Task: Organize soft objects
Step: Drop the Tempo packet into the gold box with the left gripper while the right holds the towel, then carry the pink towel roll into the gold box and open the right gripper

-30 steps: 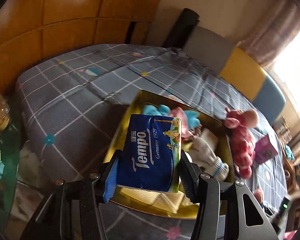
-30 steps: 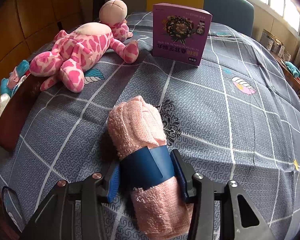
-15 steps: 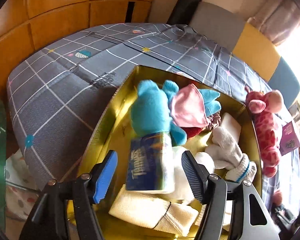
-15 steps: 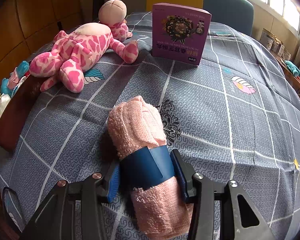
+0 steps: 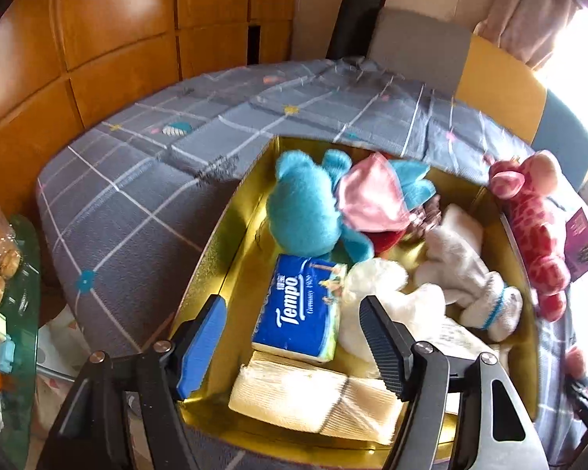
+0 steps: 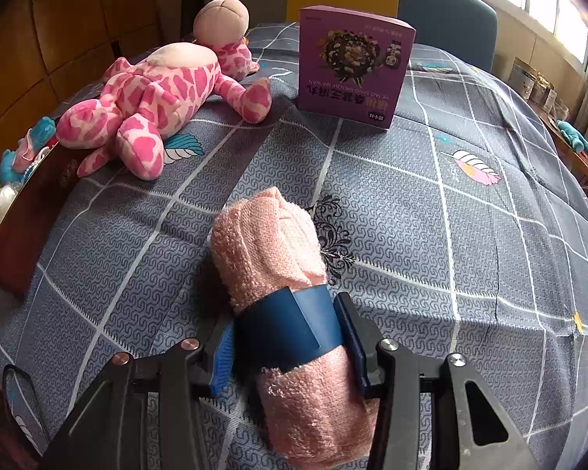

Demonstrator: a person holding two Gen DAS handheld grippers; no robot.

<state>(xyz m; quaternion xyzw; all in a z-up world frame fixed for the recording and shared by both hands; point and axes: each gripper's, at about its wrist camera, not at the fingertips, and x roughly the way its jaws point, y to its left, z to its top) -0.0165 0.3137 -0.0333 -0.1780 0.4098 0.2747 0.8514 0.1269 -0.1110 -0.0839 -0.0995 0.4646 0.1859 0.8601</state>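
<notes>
A blue Tempo tissue pack (image 5: 300, 309) lies in the gold box (image 5: 231, 250), on a folded cream cloth (image 5: 313, 395) and against a blue plush (image 5: 307, 207). My left gripper (image 5: 294, 346) hovers just above it, its jaws opening, pads clear of the pack. White socks (image 5: 466, 274) and a pink cloth (image 5: 368, 196) also fill the box. In the right wrist view my right gripper (image 6: 290, 342) is shut on a rolled pink towel (image 6: 270, 243) with a blue band, resting on the grey checked bedspread (image 6: 450, 215).
A pink spotted giraffe plush (image 6: 164, 98) lies by the box's right wall (image 6: 23, 227), also seen as the giraffe (image 5: 529, 219). A purple carton (image 6: 352, 66) stands behind the towel. A glass side table with snacks (image 5: 4, 274) sits at the left edge.
The left gripper let go of the tissue pack, which dropped and now lies flat in the box; the jaws spread wider and moved down toward the box. The right gripper and towel stayed still.
</notes>
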